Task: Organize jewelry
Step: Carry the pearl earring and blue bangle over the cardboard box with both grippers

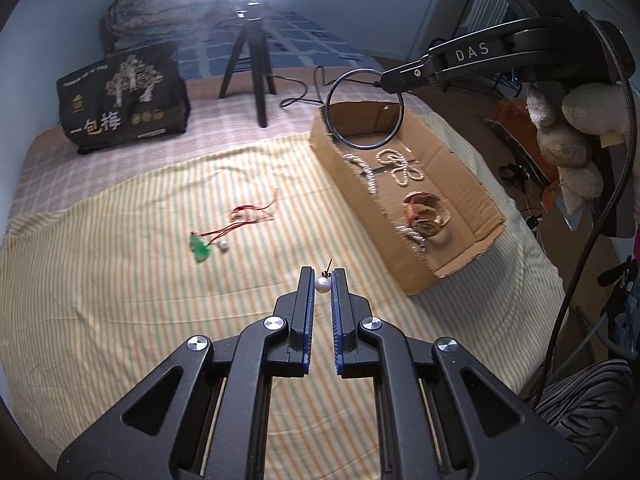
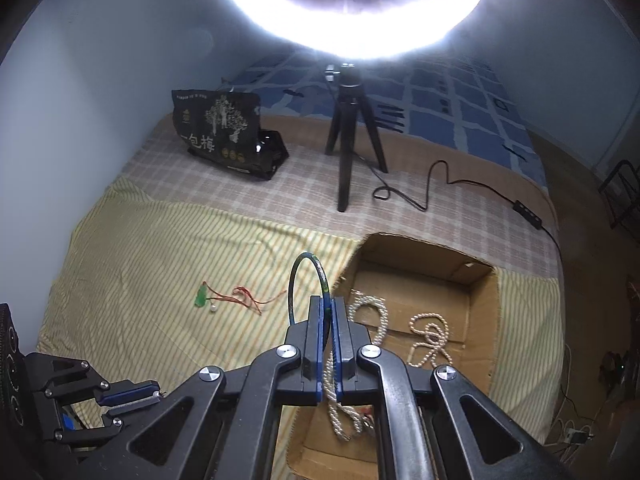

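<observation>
My left gripper [image 1: 322,276] is shut on a white pearl earring [image 1: 322,285] whose pin sticks up past the fingertips, above the striped cloth. It also shows low at the left of the right wrist view as the left gripper [image 2: 154,396]. My right gripper [image 2: 327,305] is shut on a thin dark bangle [image 2: 294,284], held upright over the near left edge of the cardboard box [image 2: 486,320]. In the left wrist view the same bangle [image 1: 332,92] hangs above the box [image 1: 372,236]. A green pendant on red cord [image 1: 200,250] lies on the cloth beside a loose pearl [image 1: 223,246].
Pearl strands [image 2: 430,336] and a coiled bracelet [image 1: 426,210] lie in the box. A black snack bag [image 1: 124,100], a ring-light tripod [image 1: 248,56] and its cable [image 2: 432,188] stand at the back. The yellow striped cloth [image 1: 100,280] covers the bed.
</observation>
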